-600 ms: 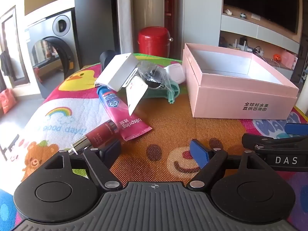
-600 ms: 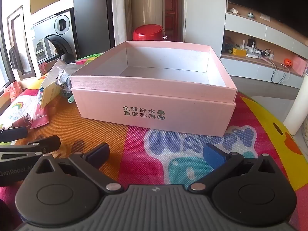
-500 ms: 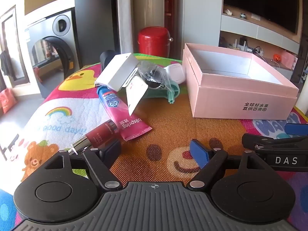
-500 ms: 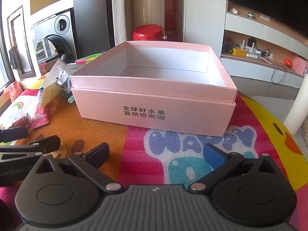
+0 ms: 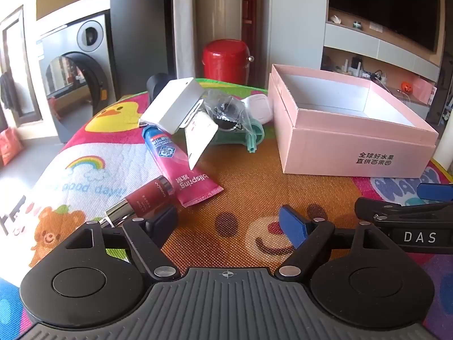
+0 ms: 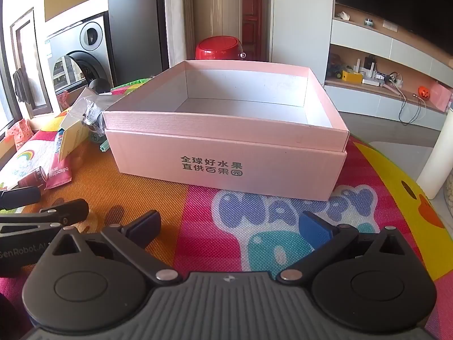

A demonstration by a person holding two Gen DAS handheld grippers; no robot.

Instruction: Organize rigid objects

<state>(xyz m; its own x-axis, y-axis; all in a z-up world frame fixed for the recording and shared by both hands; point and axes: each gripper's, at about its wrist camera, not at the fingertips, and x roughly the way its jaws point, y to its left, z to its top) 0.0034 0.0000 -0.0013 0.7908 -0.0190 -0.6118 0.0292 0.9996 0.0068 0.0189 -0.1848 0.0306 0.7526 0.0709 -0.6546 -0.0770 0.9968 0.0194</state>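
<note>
An open pink box (image 5: 351, 144) (image 6: 226, 155) sits on the colourful mat, nothing visible inside. Left of it lies a heap: a white carton (image 5: 172, 103), a pink tube (image 5: 181, 167), a dark red lipstick (image 5: 144, 198), a clear bag with a black item (image 5: 226, 112), a white case (image 5: 259, 104) and a green plastic piece (image 5: 252, 138). My left gripper (image 5: 229, 223) is open near the lipstick, nothing between its fingers. My right gripper (image 6: 229, 226) is open in front of the box, also holding nothing.
A red drum (image 5: 225, 58) stands on the floor behind the mat. A washing machine (image 5: 76, 68) is at the left, a TV shelf (image 6: 388, 65) at the right. A white post (image 6: 436, 155) rises at the mat's right edge.
</note>
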